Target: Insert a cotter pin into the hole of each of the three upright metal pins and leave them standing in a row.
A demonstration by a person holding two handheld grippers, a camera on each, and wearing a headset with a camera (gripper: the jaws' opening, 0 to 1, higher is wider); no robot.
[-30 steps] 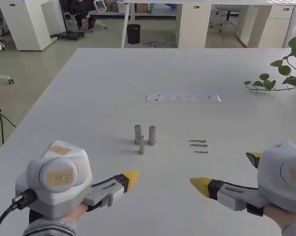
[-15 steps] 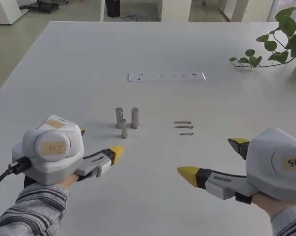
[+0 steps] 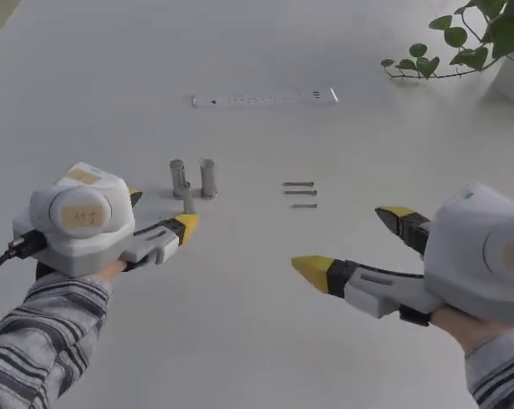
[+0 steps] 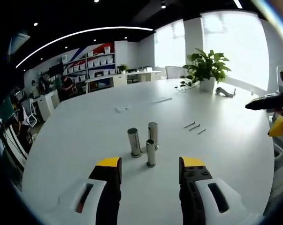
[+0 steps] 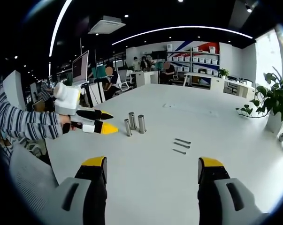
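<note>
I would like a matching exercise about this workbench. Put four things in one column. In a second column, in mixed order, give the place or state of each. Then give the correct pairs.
Column one:
1. metal pins
2. cotter pins
3. power strip
4. plant

Column two:
A. lying flat, side by side, to the right of the standing cluster in the head view
B. at the far right in the head view, green and leafy
C. standing upright, close together
D. long, white and flat, at the far side

Pairs: 1-C, 2-A, 3-D, 4-B
</note>
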